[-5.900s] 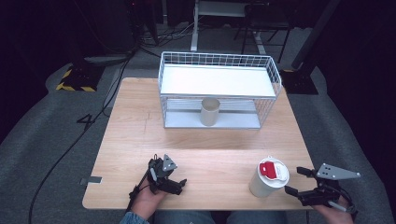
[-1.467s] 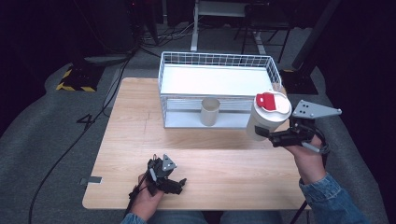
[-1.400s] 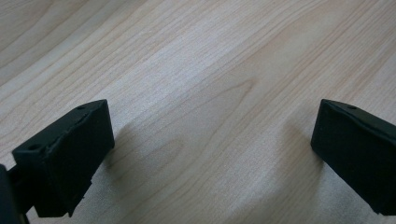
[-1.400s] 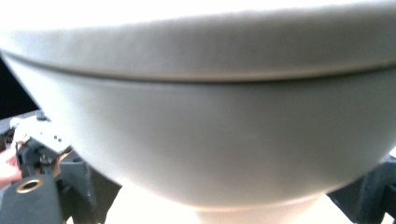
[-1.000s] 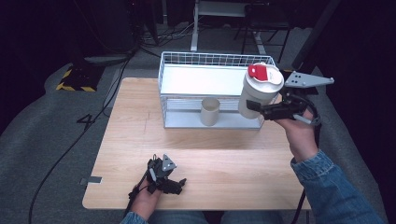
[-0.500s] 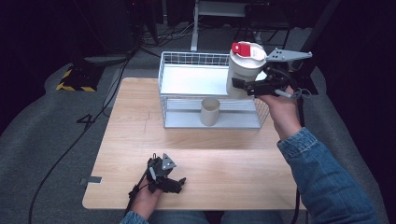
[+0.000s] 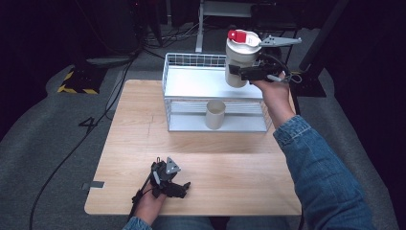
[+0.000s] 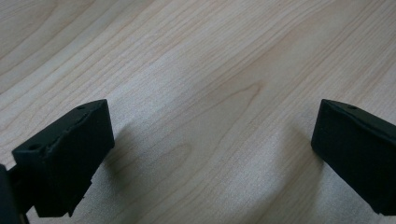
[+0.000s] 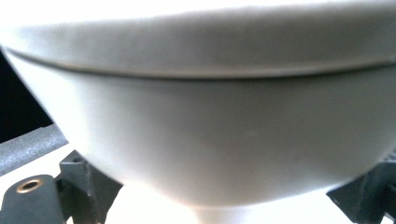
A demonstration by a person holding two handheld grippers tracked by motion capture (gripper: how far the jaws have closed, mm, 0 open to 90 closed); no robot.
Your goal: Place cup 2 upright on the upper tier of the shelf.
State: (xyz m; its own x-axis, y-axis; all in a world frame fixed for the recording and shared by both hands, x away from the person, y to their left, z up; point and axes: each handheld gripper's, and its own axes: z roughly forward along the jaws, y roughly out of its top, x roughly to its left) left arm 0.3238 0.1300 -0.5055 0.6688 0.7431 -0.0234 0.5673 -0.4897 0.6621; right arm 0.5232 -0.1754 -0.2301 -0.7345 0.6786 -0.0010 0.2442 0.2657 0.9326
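The right gripper (image 7: 246,73) clamps a white cylindrical canister (image 7: 239,62) by its side wall, with one jaw on each flank of the body. The canister stands upright and carries a red flap (image 7: 238,34) on its lid. It is held in the air above the right part of the top shelf of the white wire rack (image 7: 191,82), apart from the shelf surface. In the right gripper view the canister (image 9: 210,116) lies directly before the camera, and its pale wall spans the frame.

The left gripper (image 7: 168,179) rests low on the wooden table (image 7: 134,124) near the front edge. In the left gripper view its jaws stand spread wide over bare wood (image 8: 205,93), with nothing between them.

A beige cup (image 7: 215,114) stands upright on the lower shelf of the rack.
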